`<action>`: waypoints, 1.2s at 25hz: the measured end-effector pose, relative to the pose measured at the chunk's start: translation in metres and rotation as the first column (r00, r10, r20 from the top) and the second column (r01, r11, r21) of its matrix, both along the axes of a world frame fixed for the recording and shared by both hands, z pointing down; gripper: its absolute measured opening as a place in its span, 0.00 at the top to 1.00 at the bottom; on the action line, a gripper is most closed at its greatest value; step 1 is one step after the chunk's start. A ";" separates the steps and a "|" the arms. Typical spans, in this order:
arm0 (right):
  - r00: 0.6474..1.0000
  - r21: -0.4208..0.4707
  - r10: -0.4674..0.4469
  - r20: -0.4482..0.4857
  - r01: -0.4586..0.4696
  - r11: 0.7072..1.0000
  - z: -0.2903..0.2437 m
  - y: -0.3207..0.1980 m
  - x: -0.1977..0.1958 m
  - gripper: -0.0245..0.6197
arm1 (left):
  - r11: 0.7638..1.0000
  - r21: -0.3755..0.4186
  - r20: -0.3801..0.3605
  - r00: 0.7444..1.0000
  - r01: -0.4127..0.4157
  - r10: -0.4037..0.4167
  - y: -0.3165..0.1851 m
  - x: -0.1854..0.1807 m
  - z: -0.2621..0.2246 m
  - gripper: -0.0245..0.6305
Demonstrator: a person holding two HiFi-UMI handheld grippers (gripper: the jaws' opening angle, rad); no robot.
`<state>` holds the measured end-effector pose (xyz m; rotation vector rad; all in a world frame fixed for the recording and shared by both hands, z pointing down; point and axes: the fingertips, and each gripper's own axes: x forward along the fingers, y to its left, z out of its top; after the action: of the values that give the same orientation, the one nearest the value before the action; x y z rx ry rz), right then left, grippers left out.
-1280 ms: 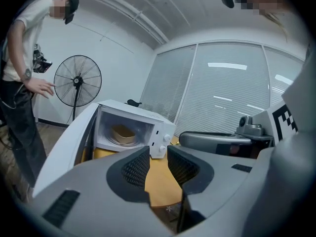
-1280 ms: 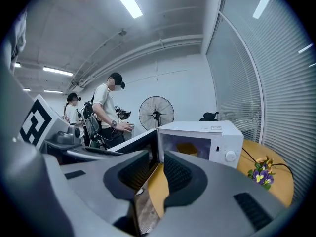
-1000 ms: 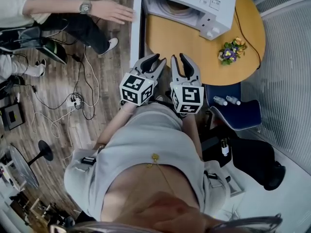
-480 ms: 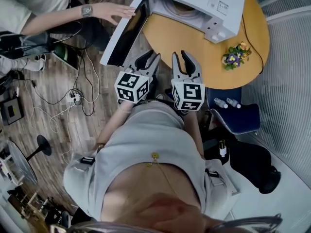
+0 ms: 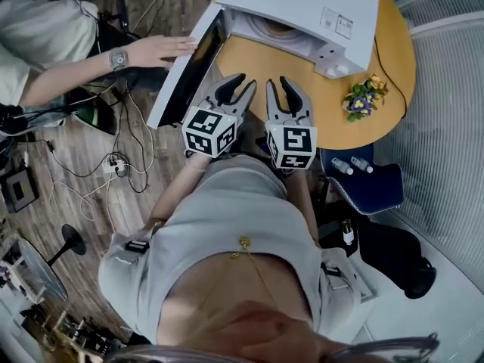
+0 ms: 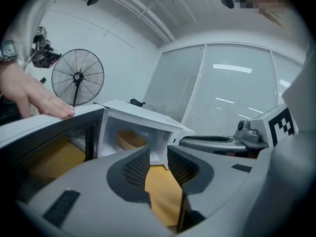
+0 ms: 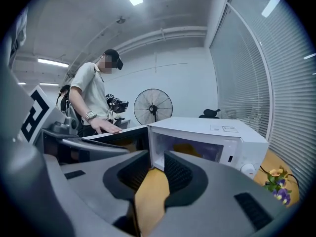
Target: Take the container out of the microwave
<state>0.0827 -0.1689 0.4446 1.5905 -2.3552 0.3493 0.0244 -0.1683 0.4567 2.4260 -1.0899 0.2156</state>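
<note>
Both grippers are held side by side close to the torso, near the table's near edge, noses toward the microwave [image 5: 302, 6].
Left gripper [image 5: 231, 91]: jaws apart and empty, only table top shows in the gap.
Right gripper [image 5: 289, 94]: same, jaws spread with nothing between them.
Each has a cube with black-and-white square markers at its rear.
Jaw bodies are curved grey plastic. The inner pads [image 6: 137, 168] are black with a fine ribbed mesh texture.

The microwave is a white box on a round wood-toned table [image 5: 280, 63]. Its door [image 5: 189, 70] is swung open at the left, with a dark glassy inner face.
A second person's hand [image 5: 155, 50] lies flat on the door's top edge, with a metal wristwatch [image 5: 116, 59] on that wrist.

The container [image 6: 131, 139] sits inside the microwave cavity. It is round, tan and shallow, and well apart from both grippers.

A small bunch of purple and yellow flowers [image 5: 361, 97] sits on the table, right of the microwave.
</note>
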 end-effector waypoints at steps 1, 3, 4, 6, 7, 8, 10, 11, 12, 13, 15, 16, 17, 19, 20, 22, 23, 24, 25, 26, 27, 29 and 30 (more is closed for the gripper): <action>1.000 0.000 0.008 -0.002 -0.008 1.000 -0.001 -0.006 0.000 0.80 | 1.000 0.004 -0.004 1.000 -0.009 0.009 -0.006 0.000 -0.002 0.79; 1.000 -0.001 0.023 -0.003 -0.023 1.000 -0.001 -0.017 -0.001 0.80 | 1.000 0.011 -0.012 1.000 -0.024 0.024 -0.018 0.000 -0.004 0.79; 1.000 -0.002 0.029 -0.004 -0.029 1.000 -0.001 -0.022 -0.003 0.80 | 0.999 0.013 -0.017 0.999 -0.032 0.032 -0.024 0.000 -0.005 0.79; 0.999 -0.004 0.038 -0.003 -0.038 0.999 0.000 -0.032 -0.007 0.80 | 0.999 0.018 -0.023 0.999 -0.046 0.047 -0.034 -0.001 -0.006 0.79; 0.999 -0.006 0.041 -0.002 -0.041 0.999 0.001 -0.036 -0.009 0.80 | 0.998 0.021 -0.025 0.998 -0.054 0.055 -0.038 -0.001 -0.006 0.79; 0.999 -0.007 0.044 -0.001 -0.044 0.999 0.002 -0.040 -0.011 0.80 | 0.998 0.024 -0.027 0.998 -0.062 0.063 -0.041 -0.001 -0.006 0.79; 0.999 -0.008 0.051 -0.002 -0.051 0.999 0.005 -0.048 -0.014 0.80 | 0.997 0.030 -0.030 0.996 -0.077 0.078 -0.049 -0.001 -0.006 0.79; 0.998 -0.009 0.056 -0.004 -0.056 0.998 0.007 -0.052 -0.016 0.80 | 0.996 0.032 -0.030 0.996 -0.084 0.084 -0.053 -0.001 -0.006 0.79; 0.998 -0.010 0.061 -0.005 -0.061 0.998 0.008 -0.056 -0.017 0.80 | 0.995 0.035 -0.029 0.996 -0.089 0.090 -0.056 -0.002 -0.005 0.79; 0.998 -0.012 0.065 -0.007 -0.065 0.998 0.009 -0.059 -0.018 0.80 | 0.995 0.036 -0.029 0.995 -0.094 0.095 -0.059 -0.002 -0.005 0.79; 0.997 -0.015 0.072 -0.012 -0.072 0.997 0.011 -0.065 -0.020 0.80 | 0.994 0.036 -0.030 0.994 -0.102 0.103 -0.064 -0.003 -0.004 0.79; 0.997 -0.017 0.075 -0.016 -0.075 0.997 0.012 -0.068 -0.020 0.80 | 0.994 0.036 -0.031 0.994 -0.105 0.106 -0.066 -0.003 -0.004 0.79; 0.997 -0.018 0.078 -0.020 -0.078 0.997 0.013 -0.071 -0.020 0.80 | 0.994 0.035 -0.033 0.994 -0.108 0.109 -0.068 -0.002 -0.003 0.79; 0.996 -0.023 0.083 -0.026 -0.084 0.996 0.015 -0.076 -0.017 0.80 | 0.994 0.031 -0.037 0.993 -0.109 0.111 -0.072 0.000 -0.001 0.79; 0.996 -0.025 0.086 -0.028 -0.086 0.996 0.016 -0.079 -0.016 0.80 | 0.994 0.028 -0.039 0.993 -0.109 0.110 -0.073 0.001 -0.001 0.79; 0.996 -0.032 0.088 -0.030 -0.088 0.996 0.019 -0.084 -0.014 0.80 | 0.994 0.022 -0.041 0.993 -0.109 0.110 -0.076 0.001 0.001 0.79; 0.996 -0.035 0.088 -0.031 -0.089 0.995 0.020 -0.086 -0.013 0.80 | 0.994 0.019 -0.042 0.993 -0.108 0.109 -0.077 0.002 0.002 0.79; 0.996 -0.038 0.087 -0.032 -0.089 0.995 0.022 -0.089 -0.011 0.80 | 0.994 0.017 -0.042 0.993 -0.108 0.109 -0.078 0.003 0.003 0.79; 0.996 -0.041 0.087 -0.033 -0.088 0.995 0.023 -0.091 -0.010 0.80 | 0.994 0.014 -0.041 0.993 -0.107 0.107 -0.080 0.003 0.004 0.79; 0.996 -0.044 0.086 -0.036 -0.088 0.995 0.025 -0.094 -0.009 0.80 | 0.995 0.011 -0.041 0.994 -0.104 0.104 -0.081 0.004 0.005 0.79; 0.996 -0.047 0.084 -0.038 -0.086 0.995 0.027 -0.096 -0.008 0.80 | 0.995 0.009 -0.042 0.994 -0.100 0.100 -0.083 0.004 0.006 0.79; 0.996 -0.058 0.076 -0.043 -0.078 0.995 0.031 -0.100 -0.007 0.80 | 0.996 0.004 -0.042 0.995 -0.090 0.090 -0.087 0.004 0.007 0.79; 0.996 -0.065 0.071 -0.044 -0.074 0.995 0.033 -0.102 -0.007 0.80 | 0.996 0.001 -0.042 0.995 -0.086 0.086 -0.089 0.005 0.008 0.79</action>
<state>0.0761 -0.2709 0.4773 1.6392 -2.2355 0.4011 0.0292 -0.2577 0.4644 2.4680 -0.9681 0.1926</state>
